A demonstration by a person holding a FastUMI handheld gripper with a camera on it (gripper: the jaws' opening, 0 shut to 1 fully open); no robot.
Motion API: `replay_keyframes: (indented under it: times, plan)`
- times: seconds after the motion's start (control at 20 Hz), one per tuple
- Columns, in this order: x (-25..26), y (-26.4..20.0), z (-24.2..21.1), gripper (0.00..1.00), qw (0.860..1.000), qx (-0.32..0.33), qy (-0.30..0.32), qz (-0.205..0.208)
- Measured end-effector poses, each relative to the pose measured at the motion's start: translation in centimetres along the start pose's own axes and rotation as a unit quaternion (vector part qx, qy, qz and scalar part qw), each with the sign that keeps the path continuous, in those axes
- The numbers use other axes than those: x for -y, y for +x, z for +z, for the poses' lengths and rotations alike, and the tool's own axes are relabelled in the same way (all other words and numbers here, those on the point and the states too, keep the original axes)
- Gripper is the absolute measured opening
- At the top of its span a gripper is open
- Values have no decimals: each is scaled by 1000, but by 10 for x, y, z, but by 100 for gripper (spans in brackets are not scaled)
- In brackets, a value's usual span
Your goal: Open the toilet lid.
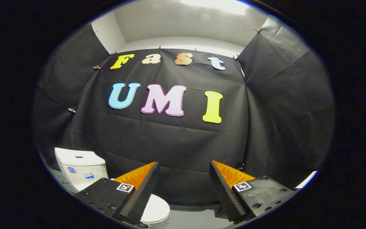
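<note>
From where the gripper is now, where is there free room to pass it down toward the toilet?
The gripper is open, nothing between its fingers. The grey floor between the toilet lid and the black cloth wall is bare. It is tighter on the left: the lid lies behind the left finger, and the tank stands beyond it.

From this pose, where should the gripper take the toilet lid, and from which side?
Probably the lid's rounded front edge, coming from the front: the tank stands behind it, so the hinge likely sits there. The lid lies closed and flat. The gripper is open, off to the side.
</note>
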State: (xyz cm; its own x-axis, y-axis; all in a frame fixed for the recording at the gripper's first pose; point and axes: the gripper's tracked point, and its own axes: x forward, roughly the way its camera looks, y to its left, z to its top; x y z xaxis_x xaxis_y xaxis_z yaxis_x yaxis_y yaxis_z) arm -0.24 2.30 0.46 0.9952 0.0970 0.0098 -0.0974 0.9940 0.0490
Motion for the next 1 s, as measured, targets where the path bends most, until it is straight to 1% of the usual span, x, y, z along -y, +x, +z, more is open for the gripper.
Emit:
replay_keyframes:
  times: [0.05,0.1,0.2,0.3,0.4,0.45,0.5,0.55,0.65,0.7,0.75,0.85,0.9,0.95,1.0]
  plan:
    - [-5,1,-2,97,1000,-3,6,11]
    - [-14,1,-5,97,999,-9,28,26]
    - [-40,1,-25,97,992,-54,89,68]
    - [-52,4,-52,98,984,-106,112,85]
    - [-66,3,-78,98,970,-159,149,111]
    - [-75,-1,-89,98,958,-185,175,133]
    - [-85,-5,-101,98,942,-212,206,158]
    - [-95,-10,-123,98,923,-255,224,179]
    - [-97,-24,-162,99,887,-328,255,203]
    - [-97,-30,-184,98,868,-362,272,206]
    - [-98,-40,-204,98,847,-395,291,204]
    - [-101,-59,-241,98,797,-465,336,191]
    - [-103,-68,-258,99,767,-497,366,177]
    - [-106,-74,-275,99,742,-520,394,154]
    - [-107,-83,-290,99,722,-536,417,131]
